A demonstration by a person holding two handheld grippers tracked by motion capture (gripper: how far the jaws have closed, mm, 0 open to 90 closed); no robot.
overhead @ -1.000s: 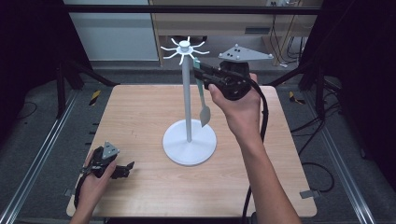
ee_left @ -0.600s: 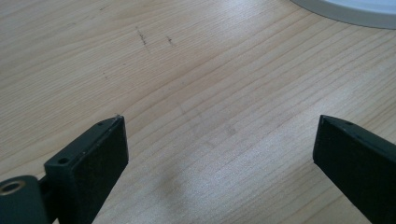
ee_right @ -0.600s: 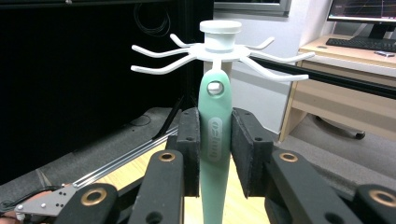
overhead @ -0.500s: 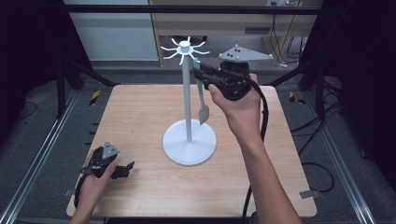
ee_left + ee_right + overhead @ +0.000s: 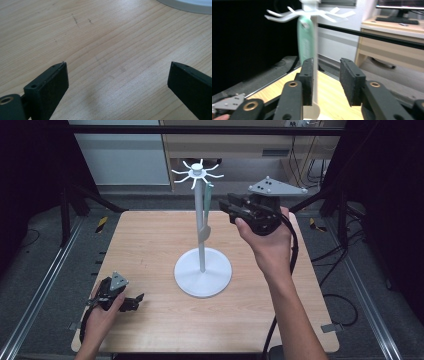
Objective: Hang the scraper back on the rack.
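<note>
High view: above the table's (image 5: pixel 150 240) near edge, facing forward and down.
Left gripper view: close over tabletop.
Right gripper view: level, near the stand (image 5: pixel 312 15).
Shared: stand.

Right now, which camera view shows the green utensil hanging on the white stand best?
The right gripper view: the green utensil hangs close from a hook, though blurred. The high view shows the whole utensil small beside the pole. The left gripper view gives just the stand's base.

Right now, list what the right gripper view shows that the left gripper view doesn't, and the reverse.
Right gripper view: a green-handled utensil hanging from the white stand's top spokes, and the right gripper, whose jaws have just been opening and grip nothing. Left gripper view: the left gripper, jaws wide open over bare, faintly scratched wood. Both: the wooden table and the stand's round white base.
</note>
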